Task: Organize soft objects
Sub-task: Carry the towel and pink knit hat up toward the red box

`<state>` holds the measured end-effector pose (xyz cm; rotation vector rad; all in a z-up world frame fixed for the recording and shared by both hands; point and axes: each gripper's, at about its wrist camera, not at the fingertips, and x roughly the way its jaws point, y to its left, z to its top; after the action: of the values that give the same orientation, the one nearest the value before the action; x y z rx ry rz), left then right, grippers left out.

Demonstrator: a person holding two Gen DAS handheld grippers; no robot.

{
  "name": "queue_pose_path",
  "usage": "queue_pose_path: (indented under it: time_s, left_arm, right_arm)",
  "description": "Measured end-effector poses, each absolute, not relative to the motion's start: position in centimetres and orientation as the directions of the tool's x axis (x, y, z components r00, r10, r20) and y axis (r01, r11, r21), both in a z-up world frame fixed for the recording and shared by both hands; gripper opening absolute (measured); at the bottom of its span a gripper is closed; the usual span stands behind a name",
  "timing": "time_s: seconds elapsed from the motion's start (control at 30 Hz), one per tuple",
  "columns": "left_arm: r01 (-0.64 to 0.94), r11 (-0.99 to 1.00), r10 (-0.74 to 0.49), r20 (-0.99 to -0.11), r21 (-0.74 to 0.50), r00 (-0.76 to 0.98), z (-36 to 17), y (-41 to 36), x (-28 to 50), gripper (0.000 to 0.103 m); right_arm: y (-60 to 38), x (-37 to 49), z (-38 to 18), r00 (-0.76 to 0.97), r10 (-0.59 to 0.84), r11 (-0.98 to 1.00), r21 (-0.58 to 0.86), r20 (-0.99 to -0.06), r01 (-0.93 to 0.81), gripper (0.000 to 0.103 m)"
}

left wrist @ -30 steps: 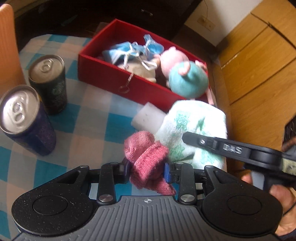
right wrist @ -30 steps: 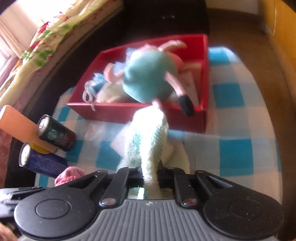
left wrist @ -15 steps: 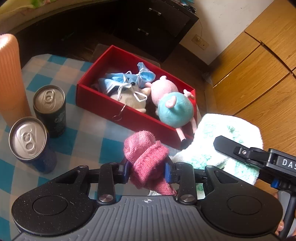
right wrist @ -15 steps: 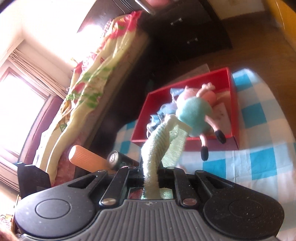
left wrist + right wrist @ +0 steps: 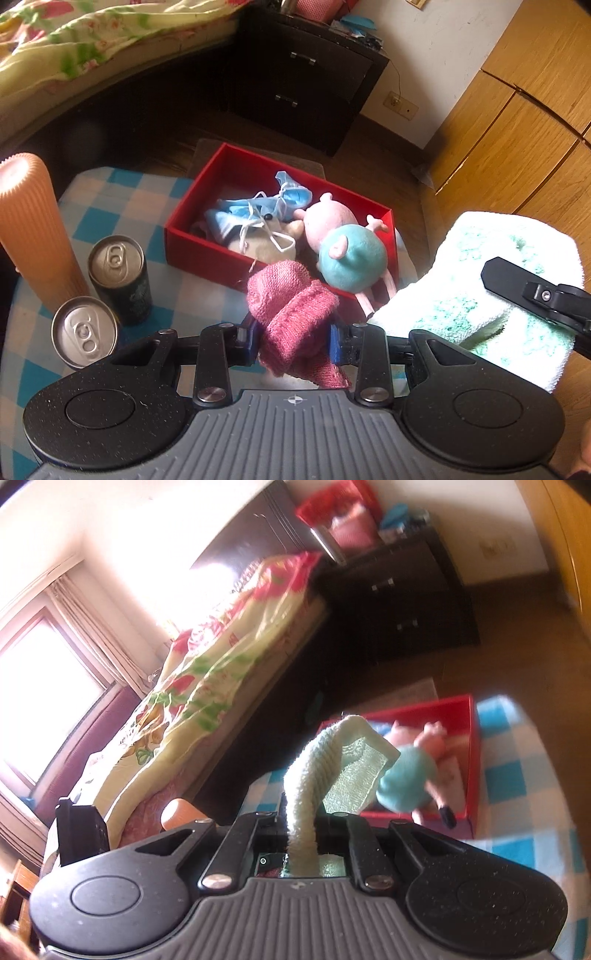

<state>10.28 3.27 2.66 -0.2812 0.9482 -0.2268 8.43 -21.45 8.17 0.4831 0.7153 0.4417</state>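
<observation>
Both jaws pinching cloth: left gripper (image 5: 293, 341) clamps pink knit (image 5: 291, 314); right gripper (image 5: 301, 843) clamps towel (image 5: 314, 775).

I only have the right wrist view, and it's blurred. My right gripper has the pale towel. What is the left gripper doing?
Observer: The left gripper is shut on a pink knitted piece, bunched between its jaws.
Operator: What else is in the red box besides the plush pig?
Observer: In the red box, light blue fabric with white laces lies left of the plush pig in the left wrist view.
Operator: Anything on the table I can't see?
Observer: Two drink cans stand upright on the checked cloth, beside the ribbed orange cylinder.
</observation>
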Motion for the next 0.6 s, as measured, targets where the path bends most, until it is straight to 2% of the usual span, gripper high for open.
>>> queue_pose_path:
  time_s: [0.37, 0.53, 0.6]
  left_arm:
    - [0.085, 0.962, -0.265, -0.799, -0.261, 0.540, 1.3, 2.1, 10.2, 0.035]
    - [0.093, 0.965, -0.256, -0.797, -0.246, 0.548, 1.8, 2.1, 10.0, 0.035]
    - [0.095, 0.966, -0.253, -0.798, -0.241, 0.547, 1.8, 2.0, 9.9, 0.035]
  right_arm:
    - [-19.2, 8.7, 6.2, 0.647, 0.401, 0.912, 0.350, -0.649, -0.215, 0.000]
    - [-17.8, 7.8, 6.7, 0.677, 0.311, 0.950, 0.191, -0.667, -0.248, 0.000]
    - [-17.5, 7.7, 6.7, 0.672, 0.306, 0.950, 0.171, -0.674, -0.261, 0.000]
